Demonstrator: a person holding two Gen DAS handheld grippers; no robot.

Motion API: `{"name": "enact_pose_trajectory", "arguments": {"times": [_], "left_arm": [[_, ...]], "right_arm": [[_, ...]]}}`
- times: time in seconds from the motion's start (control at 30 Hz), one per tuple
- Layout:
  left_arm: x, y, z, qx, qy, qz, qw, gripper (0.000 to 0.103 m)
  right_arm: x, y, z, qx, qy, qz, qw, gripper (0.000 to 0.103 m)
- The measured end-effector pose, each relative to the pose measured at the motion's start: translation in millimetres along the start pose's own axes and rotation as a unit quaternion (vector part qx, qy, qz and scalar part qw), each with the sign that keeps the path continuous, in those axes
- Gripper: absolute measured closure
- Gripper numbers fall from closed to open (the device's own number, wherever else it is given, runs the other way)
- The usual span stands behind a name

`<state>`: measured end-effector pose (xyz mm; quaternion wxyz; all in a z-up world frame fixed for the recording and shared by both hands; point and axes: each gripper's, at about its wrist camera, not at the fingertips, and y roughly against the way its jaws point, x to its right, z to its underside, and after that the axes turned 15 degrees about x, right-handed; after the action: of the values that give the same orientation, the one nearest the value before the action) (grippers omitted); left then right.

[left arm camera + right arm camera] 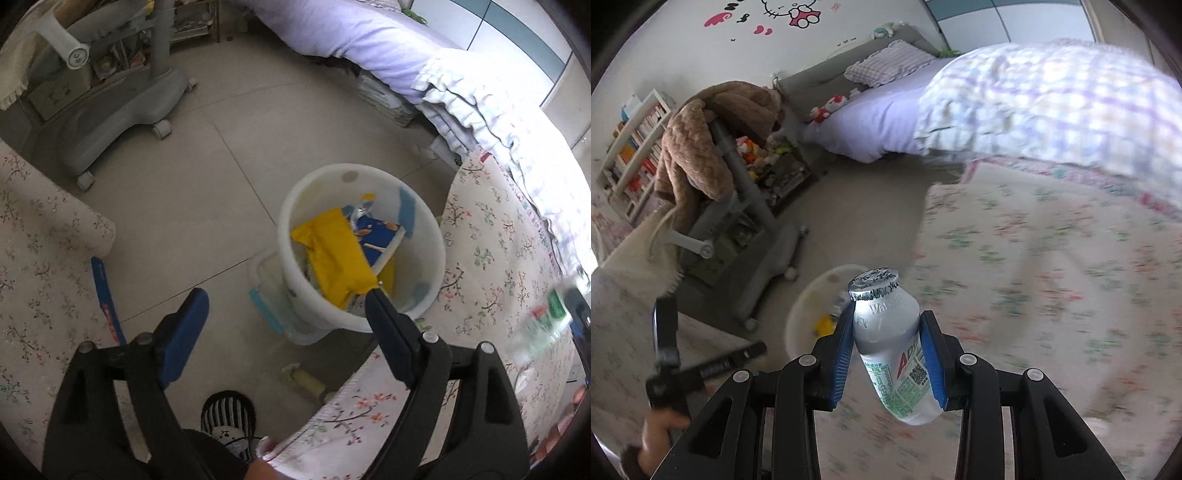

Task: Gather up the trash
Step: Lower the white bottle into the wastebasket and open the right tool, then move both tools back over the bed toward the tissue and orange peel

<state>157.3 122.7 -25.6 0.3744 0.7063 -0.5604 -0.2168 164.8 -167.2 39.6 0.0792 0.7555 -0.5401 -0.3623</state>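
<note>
A white round bin stands on the tiled floor, holding a yellow wrapper and a blue wrapper. My left gripper hangs above the bin's near rim, open, with nothing between its blue pads. Over the floral cloth, my right gripper is shut on a small white drink bottle with a foil lid. That bottle shows blurred at the right edge of the left wrist view. The bin lies just beyond the bottle in the right wrist view, and the left gripper appears at the left there.
Floral cloth covers the surfaces on both sides of the bin. A clear lid with a teal edge leans by the bin. A grey wheeled chair base, a bed, a blue strip and a striped slipper are around.
</note>
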Motion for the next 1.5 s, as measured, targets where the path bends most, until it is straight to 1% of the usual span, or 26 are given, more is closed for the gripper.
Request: {"name": "enact_pose_trajectory", "arguments": {"times": [0.13, 0.23, 0.37, 0.47, 0.5, 0.53, 0.57, 0.6, 0.73, 0.87, 1.03, 1.17, 1.37, 1.5], "left_arm": [[-12.6, 4.0, -2.3, 0.005, 0.006, -0.005, 1.0, 0.016], [-16.6, 4.9, -3.8, 0.006, 0.002, -0.005, 1.0, 0.016], [-19.4, 5.5, -3.7, 0.008, -0.008, -0.008, 0.9999, 0.015], [-21.7, 4.4, -3.0, 0.006, -0.014, -0.01, 0.9998, 0.015], [-22.2, 4.3, -2.6, 0.004, -0.016, -0.01, 0.9998, 0.015], [-21.7, 4.1, -2.2, 0.003, -0.018, -0.01, 0.9998, 0.015], [-20.9, 4.3, -1.7, 0.003, -0.02, -0.009, 0.9998, 0.015], [-20.1, 4.5, -1.1, 0.002, -0.022, -0.008, 0.9997, 0.015], [-11.6, 6.9, 0.5, 0.004, -0.034, -0.004, 0.9994, 0.014], [-0.4, 11.0, 2.5, 0.009, -0.048, 0.006, 0.9988, 0.008], [17.3, 16.0, 9.8, 0.008, -0.068, 0.02, 0.9975, 0.007], [32.9, 21.2, 16.9, 0.006, -0.082, 0.033, 0.9961, 0.005], [63.6, 30.9, 37.1, 0.006, -0.124, 0.053, 0.9909, 0.002], [85.5, 32.2, 56.0, -0.006, -0.165, 0.069, 0.9839, 0.002]], "right_arm": [[-18.9, -44.0, 6.8, -0.016, -0.031, -0.025, 0.999, 0.066], [-26.3, -68.9, 11.3, -0.02, -0.06, -0.037, 0.997, 0.066], [-33.2, -95.9, 15.7, -0.032, -0.084, -0.043, 0.995, 0.066], [-35.5, -108.9, 21.7, -0.047, -0.083, -0.041, 0.995, 0.066], [-34.8, -110.3, 22.6, -0.05, -0.083, -0.038, 0.995, 0.062], [-32.7, -111.5, 24.5, -0.055, -0.085, -0.03, 0.994, 0.048], [-29.8, -109.9, 24.9, -0.055, -0.088, -0.024, 0.994, 0.039], [-26.1, -106.7, 24.5, -0.052, -0.091, -0.019, 0.994, 0.027], [-9.1, -84.9, 21.1, -0.046, -0.096, -0.005, 0.994, 0.027], [7.6, -55.0, 21.4, -0.04, -0.093, 0.018, 0.995, 0.026], [33.8, -7.2, 27.0, -0.03, -0.074, 0.063, 0.995, 0.023], [52.7, 28.9, 34.7, -0.029, -0.054, 0.1, 0.993, 0.022], [85.0, 84.4, 54.9, -0.028, -0.036, 0.15, 0.988, 0.021], [105.6, 112.9, 66.2, -0.024, -0.037, 0.176, 0.983, 0.021]]}}
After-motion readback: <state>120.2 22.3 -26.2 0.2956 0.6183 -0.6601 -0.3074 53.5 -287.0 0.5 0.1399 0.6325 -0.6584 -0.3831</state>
